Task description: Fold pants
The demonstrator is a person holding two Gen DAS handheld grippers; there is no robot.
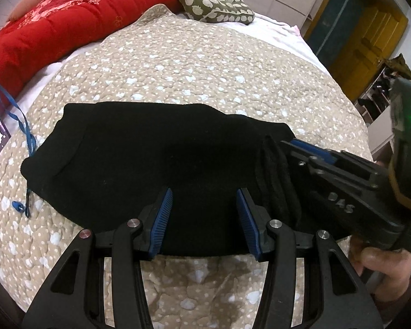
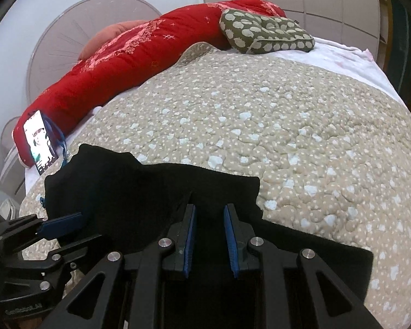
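Black pants (image 1: 139, 156) lie folded into a wide band on the beige dotted quilt (image 1: 194, 65). My left gripper (image 1: 204, 201) is open, its blue pads just above the near edge of the pants. My right gripper (image 2: 209, 213) is also open over the pants (image 2: 139, 192), nothing between its pads. In the left wrist view the right gripper (image 1: 293, 148) comes in from the right, its fingers lying on a ribbed fold at the pants' right end. In the right wrist view the left gripper (image 2: 65, 224) shows at the lower left, at the pants' left edge.
A red comforter (image 1: 68, 19) and a green patterned cushion (image 1: 216, 2) lie at the far side of the bed. A phone with a lit screen (image 2: 39, 144) and a blue lanyard (image 1: 24, 126) lie left of the pants. Yellow doors (image 1: 370, 35) stand at the right.
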